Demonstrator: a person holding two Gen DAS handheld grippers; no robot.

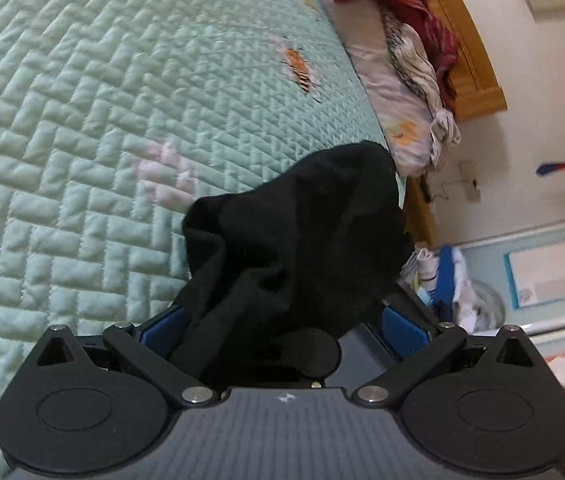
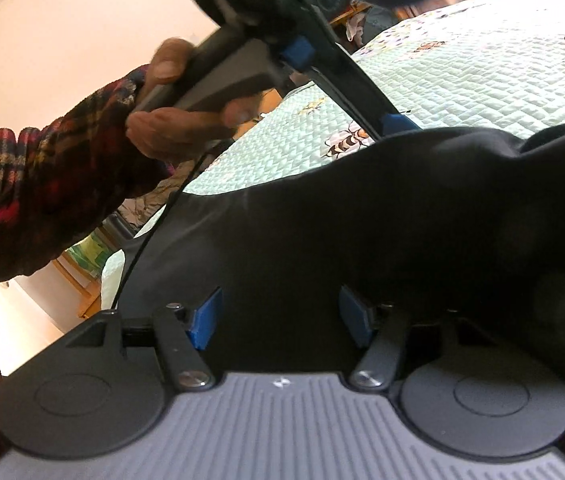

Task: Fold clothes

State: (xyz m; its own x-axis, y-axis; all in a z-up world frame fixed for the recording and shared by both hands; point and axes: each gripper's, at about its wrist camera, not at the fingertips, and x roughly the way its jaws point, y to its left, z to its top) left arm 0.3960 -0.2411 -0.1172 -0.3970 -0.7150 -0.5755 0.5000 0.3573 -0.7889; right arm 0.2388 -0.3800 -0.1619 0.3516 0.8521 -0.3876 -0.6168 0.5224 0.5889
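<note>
The bed (image 1: 82, 120) wears a pale green quilted cover stitched in brick-like blocks, dotted with embroidered bees (image 1: 300, 68). It stretches ahead of the left claw (image 1: 282, 280) and off to that claw's left. Beyond the claw, along the bed's far edge by the wooden headboard (image 1: 470, 48), lies a rumpled heap of clothes (image 1: 414, 48), red and white. A black garment (image 2: 362, 208) drapes over the cover ahead of the right claw (image 2: 278, 312).

a black garment (image 1: 302, 236) hangs bunched and creased over the quilted pale-green bed (image 1: 122, 120), its cloth gathered into soft folds. in the right wrist view the same dark fabric (image 2: 362, 220) spreads wide, draped low across the bed's near edge.
</note>
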